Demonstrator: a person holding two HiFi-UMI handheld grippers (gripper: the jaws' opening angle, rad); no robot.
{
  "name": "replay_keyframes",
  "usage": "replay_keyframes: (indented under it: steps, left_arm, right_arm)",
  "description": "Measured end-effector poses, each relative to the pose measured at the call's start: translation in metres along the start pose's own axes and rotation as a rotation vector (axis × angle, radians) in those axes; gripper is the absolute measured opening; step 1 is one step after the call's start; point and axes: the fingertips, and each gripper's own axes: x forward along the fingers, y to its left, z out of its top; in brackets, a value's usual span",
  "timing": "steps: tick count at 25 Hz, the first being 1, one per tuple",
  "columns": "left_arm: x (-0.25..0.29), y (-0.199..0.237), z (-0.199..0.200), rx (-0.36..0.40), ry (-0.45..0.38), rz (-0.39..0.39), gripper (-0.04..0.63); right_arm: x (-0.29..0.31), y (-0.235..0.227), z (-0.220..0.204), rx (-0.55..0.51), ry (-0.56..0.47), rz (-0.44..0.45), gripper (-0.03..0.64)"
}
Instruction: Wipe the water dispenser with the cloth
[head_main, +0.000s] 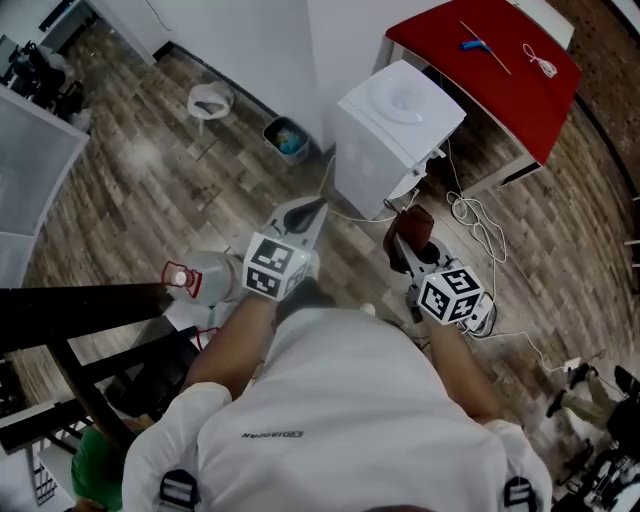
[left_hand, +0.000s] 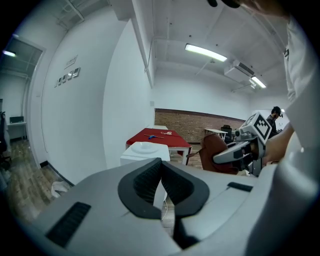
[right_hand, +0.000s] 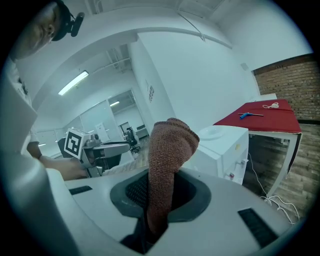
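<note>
Wood-plank floor (head_main: 140, 180) underfoot. On the left, the left gripper (head_main: 312, 208) has its jaws pressed together, nothing between them. Next, the right gripper (head_main: 408, 240) pinches the brown cloth (head_main: 416, 225) upright, near the white water dispenser (head_main: 395, 130), with the red table (head_main: 500, 60) beyond.

An office — water dispenser (head_main: 393, 130), red table (head_main: 497, 88), ceiling strip lights (left_hand: 205, 52).

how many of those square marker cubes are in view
2. One cube sits on the left claw. The other cube sits on the right claw, which grips the cloth. No sign of any hidden.
</note>
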Motion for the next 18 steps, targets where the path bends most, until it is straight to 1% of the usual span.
replay_keyframes:
  steps: [5,8,12,18]
  left_arm:
    - [0.014,0.042,0.0,-0.017,0.008,-0.017,-0.008]
    - [0.025,0.063,0.004,-0.008,0.002,-0.035,-0.008]
    - [0.038,0.088,0.011,-0.003,-0.004,-0.074,-0.008]
    - [0.052,0.122,0.017,0.027,0.002,-0.142,-0.008]
  right_arm:
    - [0.042,-0.002,0.02,0.01,0.007,-0.009,0.057]
    - [0.066,-0.008,0.033,0.025,-0.001,-0.028,0.057]
    - [0.098,-0.014,0.053,0.06,-0.022,-0.06,0.057]
    - [0.141,-0.019,0.076,0.078,-0.037,-0.117,0.057]
